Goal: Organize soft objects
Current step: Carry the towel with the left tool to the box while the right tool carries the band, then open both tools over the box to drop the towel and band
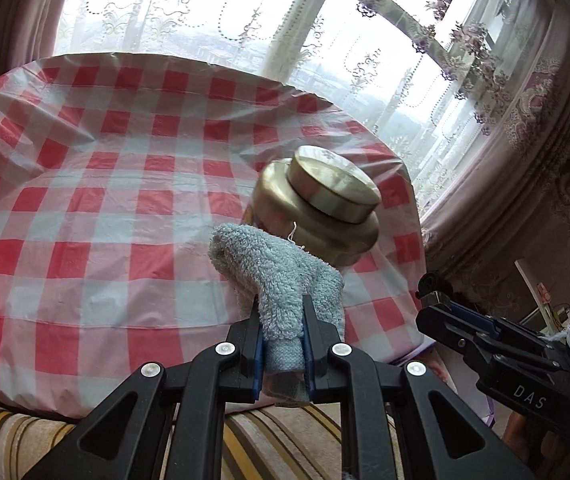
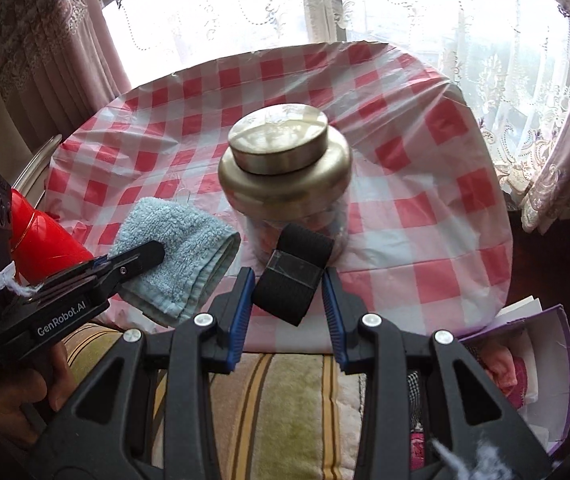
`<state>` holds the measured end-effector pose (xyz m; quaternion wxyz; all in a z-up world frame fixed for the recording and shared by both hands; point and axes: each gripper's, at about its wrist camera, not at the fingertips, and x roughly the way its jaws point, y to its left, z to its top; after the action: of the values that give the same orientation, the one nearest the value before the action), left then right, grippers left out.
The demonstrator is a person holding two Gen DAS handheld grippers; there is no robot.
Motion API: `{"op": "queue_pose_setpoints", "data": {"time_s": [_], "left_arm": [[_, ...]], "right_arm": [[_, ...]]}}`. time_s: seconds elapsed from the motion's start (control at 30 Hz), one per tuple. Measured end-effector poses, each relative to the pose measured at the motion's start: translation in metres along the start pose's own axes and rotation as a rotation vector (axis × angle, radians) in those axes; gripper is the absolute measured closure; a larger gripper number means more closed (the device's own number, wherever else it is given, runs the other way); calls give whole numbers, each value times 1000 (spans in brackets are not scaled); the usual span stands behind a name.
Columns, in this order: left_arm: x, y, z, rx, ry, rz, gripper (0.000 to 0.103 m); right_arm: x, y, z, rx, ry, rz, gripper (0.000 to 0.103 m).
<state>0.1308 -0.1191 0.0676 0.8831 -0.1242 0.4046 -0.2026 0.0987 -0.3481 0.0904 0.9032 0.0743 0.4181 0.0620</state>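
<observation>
Lace curtains glow behind a table under a red-and-white checked plastic cloth (image 2: 425, 208). Both carried items hang over its near edge: the left gripper (image 1: 283, 340) is pinched tight on a fluffy pale-blue towel (image 1: 273, 268), the right gripper (image 2: 287, 300) holds a black elastic strap roll (image 2: 291, 276) between half-spread jaws. Best set each down clear of the brass-lidded glass jar (image 2: 285, 160).

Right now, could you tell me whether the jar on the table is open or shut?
Shut: the gold lid sits flat on the jar.
</observation>
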Motion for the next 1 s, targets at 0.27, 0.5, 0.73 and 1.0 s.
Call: {"op": "queue_pose_setpoints", "data": {"time_s": [0.27,0.5,0.73,1.0], "left_arm": [[-1,-60,-17,96,24,-68,87],[3,-117,-43,203,71,-141,87],[16,-163,-68,273,145,-212,87],[38,-198,-96,294,247,-275,76]], "right_arm": [[-44,-49,-18,64,-51,-72,64],[-83,-108,-48,131,-75,-214,64],[-103,-146,-82,132,-53,-386,64],[-109,-170,-102,177,-28,-430,63]]}}
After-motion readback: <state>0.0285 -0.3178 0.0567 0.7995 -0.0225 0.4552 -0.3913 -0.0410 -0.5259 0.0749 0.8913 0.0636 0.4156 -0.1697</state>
